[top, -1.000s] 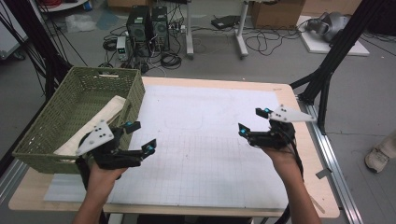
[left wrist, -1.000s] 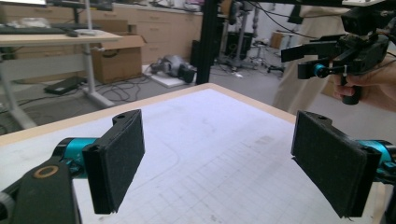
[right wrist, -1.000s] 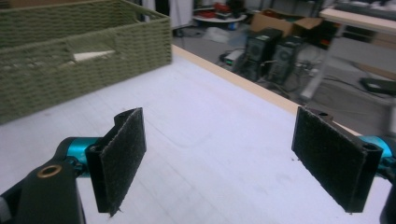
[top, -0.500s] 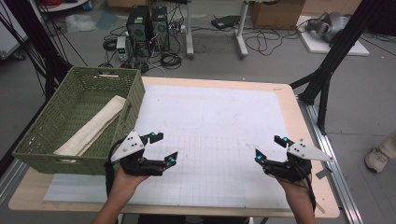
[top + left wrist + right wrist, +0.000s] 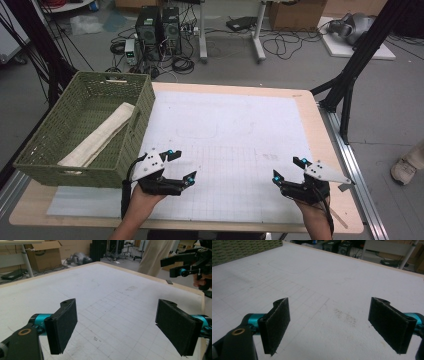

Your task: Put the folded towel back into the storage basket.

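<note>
The left gripper sits low at the near left, jaws spread wide and empty, aimed toward the right. The right gripper sits at the near right, jaws equally wide and empty, aimed toward the far left. Both forearms enter from the near edge.

Two grippers are in hand — the left gripper and the right gripper, each with two black jaws spread wide. One green wicker basket sits on one table — holding one rolled cloth. One white gridded mat covers the tabletop.
</note>
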The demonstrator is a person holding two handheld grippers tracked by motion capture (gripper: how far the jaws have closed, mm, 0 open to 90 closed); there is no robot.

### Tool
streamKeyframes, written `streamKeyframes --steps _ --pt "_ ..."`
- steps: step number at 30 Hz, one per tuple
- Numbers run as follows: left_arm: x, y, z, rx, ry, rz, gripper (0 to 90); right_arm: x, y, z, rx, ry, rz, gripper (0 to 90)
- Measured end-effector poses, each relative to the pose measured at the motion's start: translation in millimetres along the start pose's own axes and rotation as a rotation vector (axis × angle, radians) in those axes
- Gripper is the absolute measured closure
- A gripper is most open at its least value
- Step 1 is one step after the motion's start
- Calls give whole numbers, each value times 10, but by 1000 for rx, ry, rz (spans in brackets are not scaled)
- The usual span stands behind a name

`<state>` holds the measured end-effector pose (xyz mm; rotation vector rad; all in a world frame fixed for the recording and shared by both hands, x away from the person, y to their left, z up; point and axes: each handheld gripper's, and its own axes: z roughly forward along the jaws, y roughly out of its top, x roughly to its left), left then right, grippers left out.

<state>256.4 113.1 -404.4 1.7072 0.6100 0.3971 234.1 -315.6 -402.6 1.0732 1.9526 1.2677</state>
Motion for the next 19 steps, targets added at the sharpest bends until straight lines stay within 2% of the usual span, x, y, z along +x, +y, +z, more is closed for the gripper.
streamKeyframes --steps 13,19 --pt "50 -41 -16 18 31 -15 180 -1 -1 -9 -2 -8 -13 163" --pt "92 -47 -35 9 44 -25 180 -4 0 -7 -5 -6 -13 163"
